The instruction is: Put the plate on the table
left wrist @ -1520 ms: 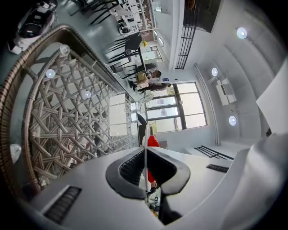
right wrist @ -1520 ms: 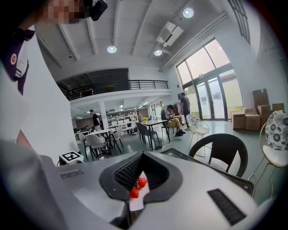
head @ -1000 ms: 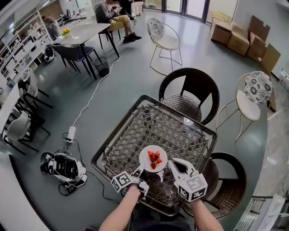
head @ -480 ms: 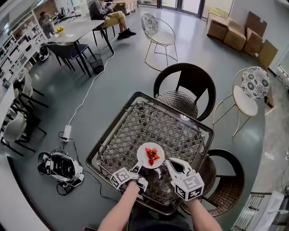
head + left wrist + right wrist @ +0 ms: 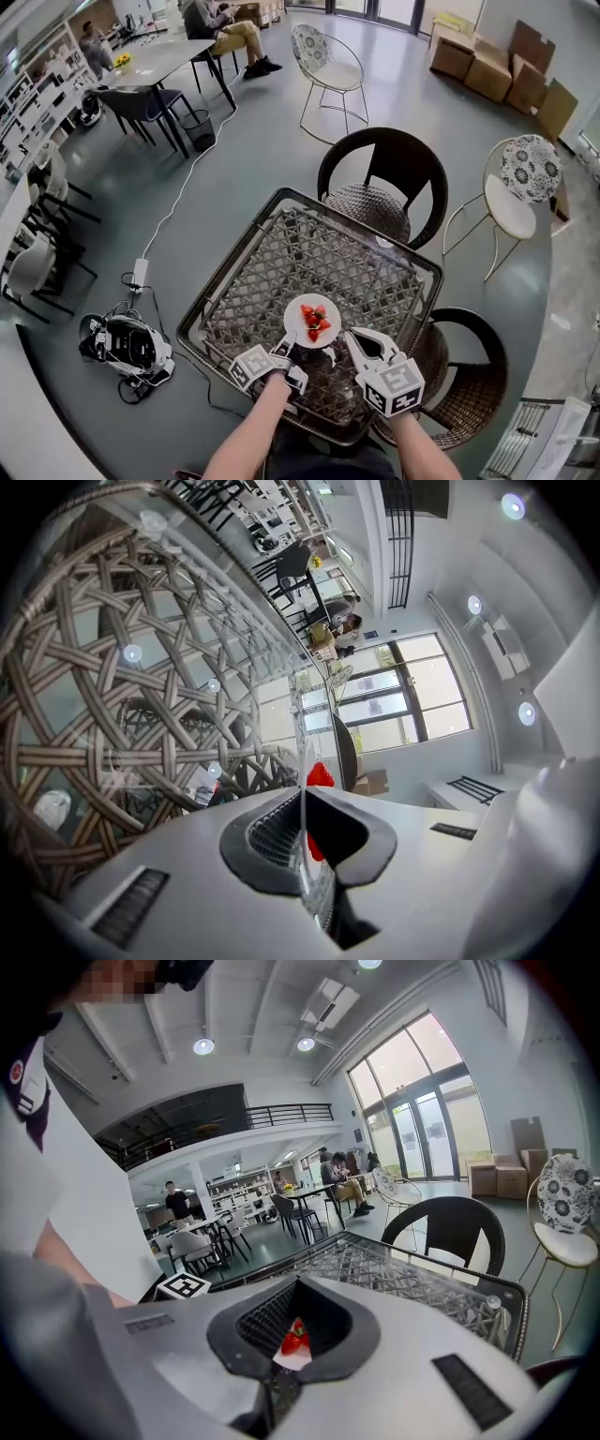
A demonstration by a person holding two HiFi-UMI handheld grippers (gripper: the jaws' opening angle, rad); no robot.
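Your left tool [image 5: 288,350] and right tool [image 5: 352,337] each pinch the rim of the plate [image 5: 292,324], which sits low over the near part of the table [image 5: 361,262]. If you tilt it or release one side first, the strawberries [image 5: 315,322] could roll off.

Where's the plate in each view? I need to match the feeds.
Head view: plate low centre, over the near side of the table.
Left gripper view: dead centre, edge-on, a thin vertical line.
Right gripper view: low centre, a white sliver under a strawberry.
Shared landmark: the woven table, left in the left gripper view, mid-right in the right gripper view.
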